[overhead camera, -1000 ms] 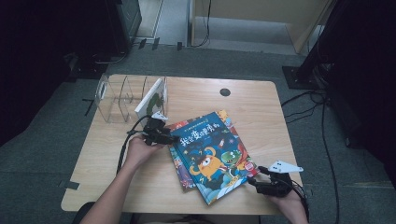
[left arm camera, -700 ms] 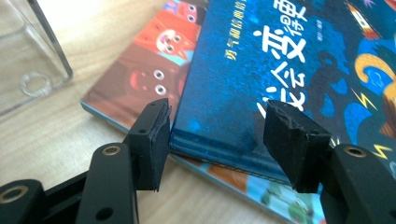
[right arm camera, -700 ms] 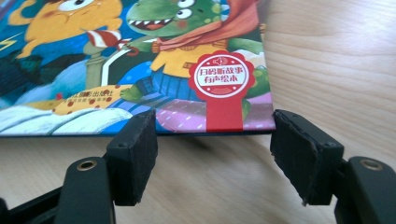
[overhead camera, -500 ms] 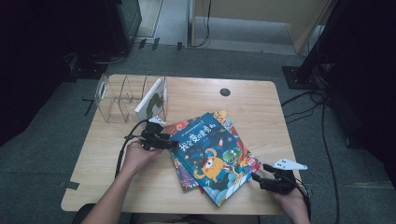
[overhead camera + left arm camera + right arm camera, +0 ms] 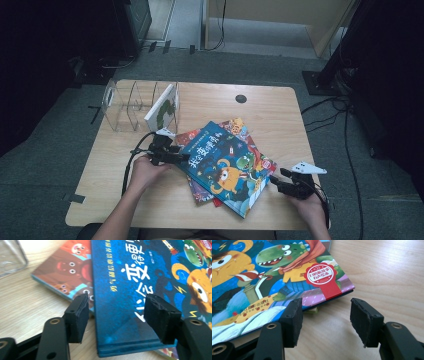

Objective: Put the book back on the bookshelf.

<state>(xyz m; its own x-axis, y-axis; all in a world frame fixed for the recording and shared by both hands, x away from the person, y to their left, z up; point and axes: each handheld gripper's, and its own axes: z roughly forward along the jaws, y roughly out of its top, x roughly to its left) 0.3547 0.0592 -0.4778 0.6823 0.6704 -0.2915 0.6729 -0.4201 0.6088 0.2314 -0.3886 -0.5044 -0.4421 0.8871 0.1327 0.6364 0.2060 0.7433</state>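
Observation:
A blue picture book (image 5: 225, 167) lies flat on top of a small stack in the middle of the table (image 5: 280, 115). My left gripper (image 5: 181, 156) is at the book's left corner. Its jaws have just been opening. In the left gripper view they (image 5: 117, 298) straddle that corner of the blue book (image 5: 120, 322) without pressing it. My right gripper (image 5: 278, 177) is at the book's right corner. Its jaws (image 5: 325, 302) have just been closing and stand open. That corner of the book (image 5: 319, 277) lies by one pad (image 5: 293, 322), with bare wood in the gap.
Under the blue book lie a red-orange book (image 5: 235, 127) and another cover (image 5: 200, 192). A clear divided rack (image 5: 131, 105) stands at the back left with a white book (image 5: 162, 107) leaning in it. A dark round hole (image 5: 241, 98) is in the tabletop.
The blue book's near end has swung slightly to the right on the stack. The right gripper's jaws have narrowed. Both hands have stayed almost where they were.

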